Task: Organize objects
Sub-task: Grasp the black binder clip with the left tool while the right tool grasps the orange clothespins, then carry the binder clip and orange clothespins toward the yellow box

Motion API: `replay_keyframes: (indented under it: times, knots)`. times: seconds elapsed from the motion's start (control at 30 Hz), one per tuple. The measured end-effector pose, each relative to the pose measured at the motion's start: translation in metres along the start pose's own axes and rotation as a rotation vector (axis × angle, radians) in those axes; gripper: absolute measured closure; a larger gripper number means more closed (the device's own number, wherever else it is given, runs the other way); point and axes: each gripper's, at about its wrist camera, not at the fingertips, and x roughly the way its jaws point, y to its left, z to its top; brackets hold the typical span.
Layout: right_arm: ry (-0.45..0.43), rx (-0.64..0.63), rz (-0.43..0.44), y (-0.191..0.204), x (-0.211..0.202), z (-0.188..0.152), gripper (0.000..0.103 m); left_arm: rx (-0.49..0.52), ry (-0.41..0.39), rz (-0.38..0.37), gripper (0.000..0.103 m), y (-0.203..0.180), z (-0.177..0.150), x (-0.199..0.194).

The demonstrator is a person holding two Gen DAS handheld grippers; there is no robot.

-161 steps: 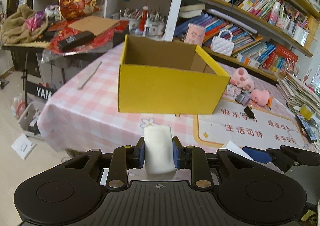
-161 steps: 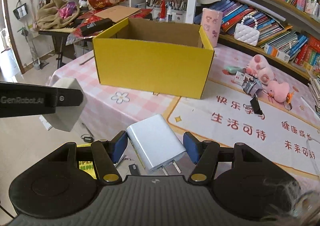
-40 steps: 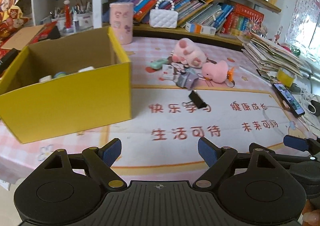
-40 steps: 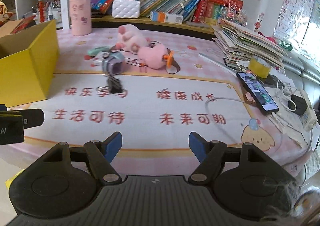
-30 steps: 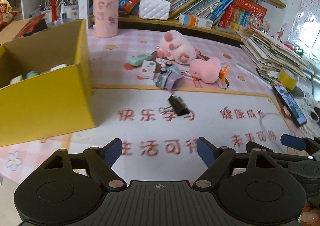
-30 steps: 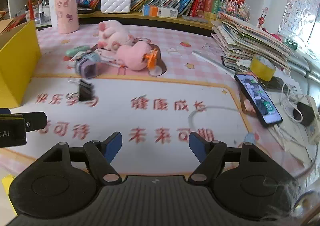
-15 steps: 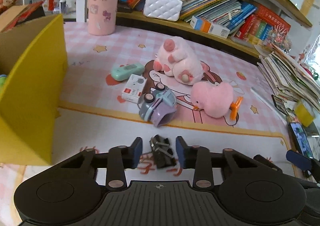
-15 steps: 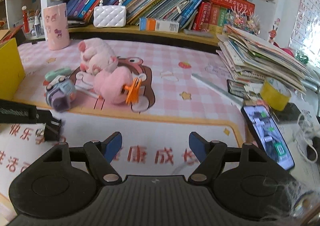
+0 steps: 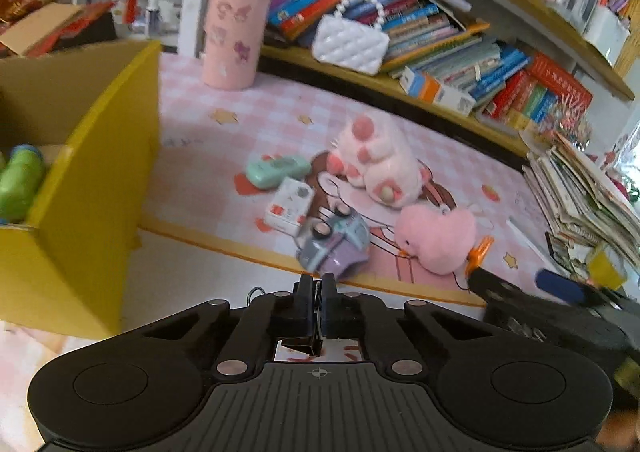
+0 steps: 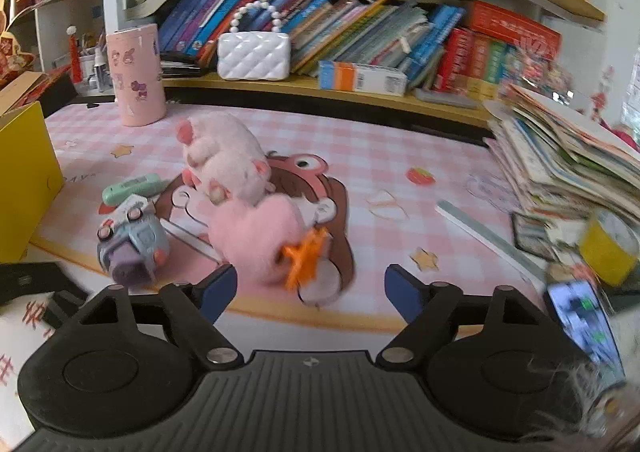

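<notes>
My left gripper (image 9: 317,294) is shut on a black binder clip (image 9: 302,346), just above the white mat. The yellow box (image 9: 100,156) stands to its left with a green item (image 9: 20,180) inside. Ahead lie a purple toy car (image 9: 334,248), a small white card box (image 9: 290,206), a mint green case (image 9: 276,170), a white plush (image 9: 376,160) and a pink plush chick (image 9: 438,238). My right gripper (image 10: 310,286) is open and empty, close in front of the pink plush chick (image 10: 260,240); the toy car (image 10: 132,244) is to its left.
A pink cup (image 9: 234,34) and white handbag (image 9: 350,42) stand at the back below bookshelves. A stack of papers (image 10: 568,156), yellow tape roll (image 10: 610,248), phone (image 10: 584,320) and a ruler (image 10: 492,236) lie at the right.
My left gripper has closed fully on the binder clip and lifted it. My right gripper has moved forward toward the pink plush chick, still open.
</notes>
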Motion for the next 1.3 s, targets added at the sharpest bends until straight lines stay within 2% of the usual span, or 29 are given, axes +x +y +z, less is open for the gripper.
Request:
replay_keyframes:
  times: [0.1,0.27,0.37,0.4,0.5,0.53,0.57,0.9,1.03,1.3]
  knots:
    - [-0.009,-0.035,0.030,0.009,0.018,0.010,0.017,-0.019,-0.010,0.014,0.101,0.007,0.000,-0.013]
    - [0.019,-0.134,0.046,0.028,0.052,0.020,0.017,-0.035,-0.009,0.033,0.101,0.015,-0.006,-0.027]
    - [0.030,-0.178,0.053,0.034,0.064,0.020,0.022,-0.035,-0.016,0.043,0.101,0.018,-0.008,-0.035]
    - [0.025,-0.182,0.061,0.034,0.065,0.020,0.030,-0.036,-0.018,0.044,0.101,0.019,-0.009,-0.037]
    - [0.029,-0.178,0.057,0.032,0.061,0.020,0.031,-0.035,-0.026,0.034,0.101,0.021,-0.010,-0.044]
    - [0.025,-0.164,0.052,0.030,0.056,0.019,0.034,-0.034,-0.028,0.028,0.101,0.022,-0.010,-0.047]
    - [0.017,-0.149,0.039,0.028,0.049,0.018,0.045,-0.031,-0.030,0.021,0.101,0.022,-0.010,-0.049]
    - [-0.012,-0.004,0.018,0.037,-0.047,-0.011,0.048,0.018,-0.044,-0.068,0.101,0.034,-0.017,-0.073]
    - [-0.016,0.009,0.014,0.060,-0.085,-0.029,0.048,0.025,-0.051,-0.092,0.101,0.048,-0.024,-0.090]
    - [0.011,-0.032,0.077,0.121,-0.138,-0.060,0.048,-0.009,-0.050,-0.091,0.101,0.099,-0.049,-0.128]
